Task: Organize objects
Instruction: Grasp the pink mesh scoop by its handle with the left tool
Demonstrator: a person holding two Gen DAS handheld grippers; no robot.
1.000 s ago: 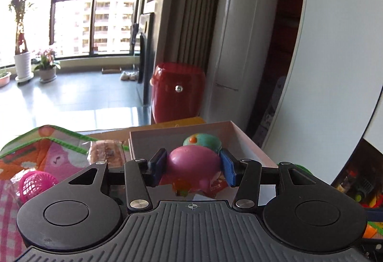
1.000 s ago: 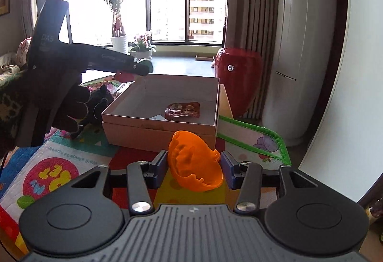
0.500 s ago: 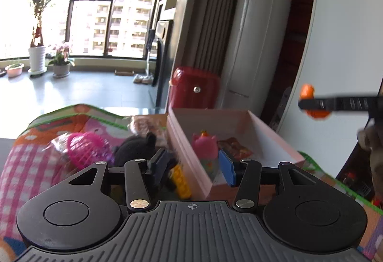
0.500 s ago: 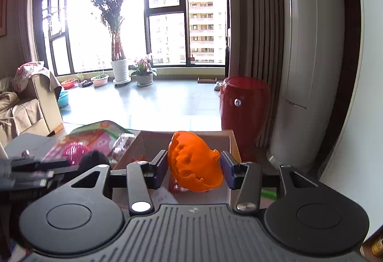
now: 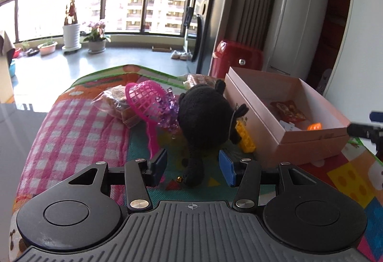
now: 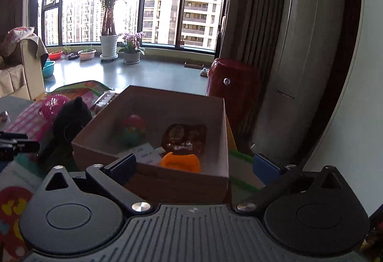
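A pink cardboard box (image 5: 311, 137) (image 6: 153, 178) sits on the play mat. It holds a pink-green egg toy (image 6: 134, 129), a dark snack packet (image 6: 184, 138) and an orange toy (image 6: 180, 162). My right gripper (image 6: 195, 165) is open wide over the box's near edge, empty. My left gripper (image 5: 194, 163) is open and empty, its jaws on either side of the lower part of a black plush toy (image 5: 204, 116) left of the box. A yellow brick (image 5: 244, 138) lies between plush and box.
A pink mesh basket (image 5: 146, 100), purple beads (image 5: 167, 113) and wrapped bread (image 5: 115, 99) lie on the mat beyond the plush. A red bin (image 6: 229, 84) stands behind the box by a white cabinet (image 6: 299, 58). The mat's left edge (image 5: 36, 132) drops to the floor.
The left gripper dropped the pink egg toy into the box, then swung left to the black plush. The right gripper opened and the orange toy now lies in the box.
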